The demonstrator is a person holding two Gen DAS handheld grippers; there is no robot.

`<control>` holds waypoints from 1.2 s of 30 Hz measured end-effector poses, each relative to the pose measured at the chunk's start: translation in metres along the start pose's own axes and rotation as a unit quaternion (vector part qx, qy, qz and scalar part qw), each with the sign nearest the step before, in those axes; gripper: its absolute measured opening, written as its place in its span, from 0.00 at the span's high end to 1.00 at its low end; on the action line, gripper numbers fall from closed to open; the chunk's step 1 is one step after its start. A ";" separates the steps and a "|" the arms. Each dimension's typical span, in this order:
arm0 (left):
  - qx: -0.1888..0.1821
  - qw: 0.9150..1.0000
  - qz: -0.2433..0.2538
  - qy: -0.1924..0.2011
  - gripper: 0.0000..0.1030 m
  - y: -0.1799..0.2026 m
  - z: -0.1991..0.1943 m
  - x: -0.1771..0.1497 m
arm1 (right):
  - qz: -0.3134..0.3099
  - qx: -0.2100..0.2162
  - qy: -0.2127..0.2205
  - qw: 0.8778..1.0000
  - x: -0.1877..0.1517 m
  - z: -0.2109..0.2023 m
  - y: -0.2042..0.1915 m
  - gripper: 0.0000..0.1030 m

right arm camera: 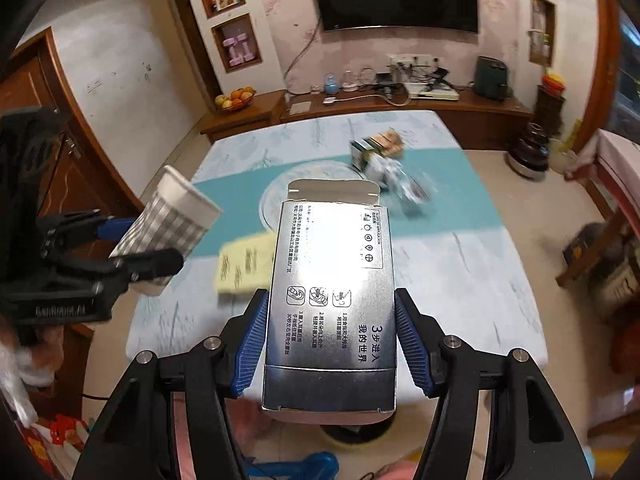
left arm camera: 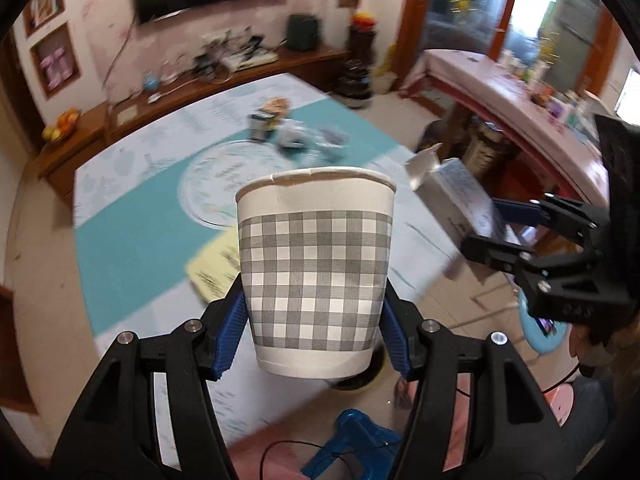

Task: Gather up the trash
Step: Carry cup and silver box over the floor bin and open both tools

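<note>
The left gripper (left arm camera: 314, 328) is clamped on a paper cup (left arm camera: 315, 268) with a grey checked band, its blue pads (left arm camera: 232, 332) pressed against the lower walls; the cup stands upright, rim up, lifted clear above the near part of the table (left arm camera: 132, 248). The right gripper (right arm camera: 330, 344) grips a silver carton (right arm camera: 332, 292) by its long sides — the top flap is open and the printed face turned up to the camera. The carton hangs over the table's near edge, raised off the cloth.

From the right wrist view the cup is to the left of the carton, tilted, apart from it, with a yellow paper sheet (right arm camera: 244, 268) lying flat on the tablecloth between and below them. Further off, near the far right part of the table, a small green box (right arm camera: 362, 154) and crumpled wrappers (right arm camera: 404, 186) lie close together, blurred. The middle of the cloth, around the round printed motif (right arm camera: 280, 196), is open. Beyond the far edge runs a wooden sideboard (right arm camera: 400, 108); bare floor lies along the table's right edge, and a blue plastic stool (left arm camera: 352, 440) sits below the near edge.
</note>
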State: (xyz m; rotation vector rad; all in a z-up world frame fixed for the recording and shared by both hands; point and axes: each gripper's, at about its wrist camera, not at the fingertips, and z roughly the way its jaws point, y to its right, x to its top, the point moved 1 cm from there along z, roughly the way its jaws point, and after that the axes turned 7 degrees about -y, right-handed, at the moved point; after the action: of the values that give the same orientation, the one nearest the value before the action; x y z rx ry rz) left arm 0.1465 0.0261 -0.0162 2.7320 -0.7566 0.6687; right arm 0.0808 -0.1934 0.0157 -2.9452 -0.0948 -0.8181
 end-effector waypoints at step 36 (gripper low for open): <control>0.040 0.981 0.170 -0.089 0.43 0.100 0.293 -0.275 | 0.244 0.019 -0.167 0.955 -0.318 0.243 0.079 0.41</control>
State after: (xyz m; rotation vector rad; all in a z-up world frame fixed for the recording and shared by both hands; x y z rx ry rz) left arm -0.0094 -0.0369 -0.3947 2.7870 -1.2851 0.5319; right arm -0.0597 -0.2607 -0.3613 -2.8379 0.5658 -0.2436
